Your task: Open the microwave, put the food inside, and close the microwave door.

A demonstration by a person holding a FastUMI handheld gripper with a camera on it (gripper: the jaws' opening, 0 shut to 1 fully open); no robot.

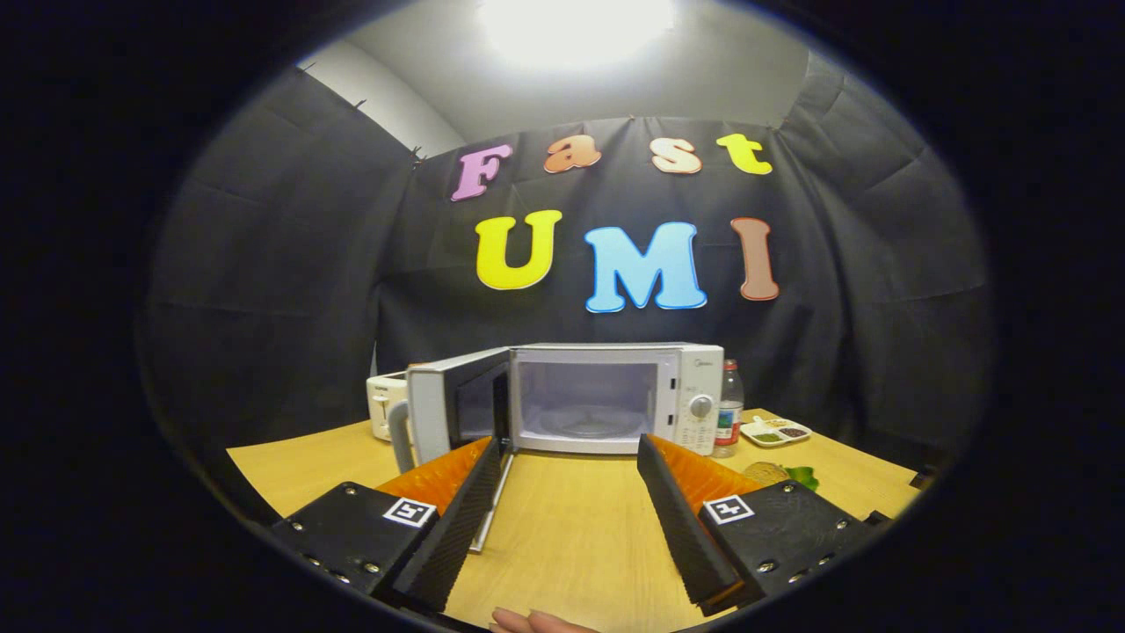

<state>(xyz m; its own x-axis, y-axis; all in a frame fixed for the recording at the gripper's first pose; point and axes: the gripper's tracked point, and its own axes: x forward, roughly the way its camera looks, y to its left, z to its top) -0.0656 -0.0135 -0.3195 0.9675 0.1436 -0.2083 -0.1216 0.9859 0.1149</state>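
Fingers [576, 479] of the gripper stand spread wide apart with nothing between them, above the wooden surface [571, 527]. Beyond them the microwave [606, 396] sits with its door [457, 404] swung open to the left, cavity bare. Right of it stand a bottle [729, 409] and a small dish of food [775, 432]; a toaster [387, 404] sits behind the door.
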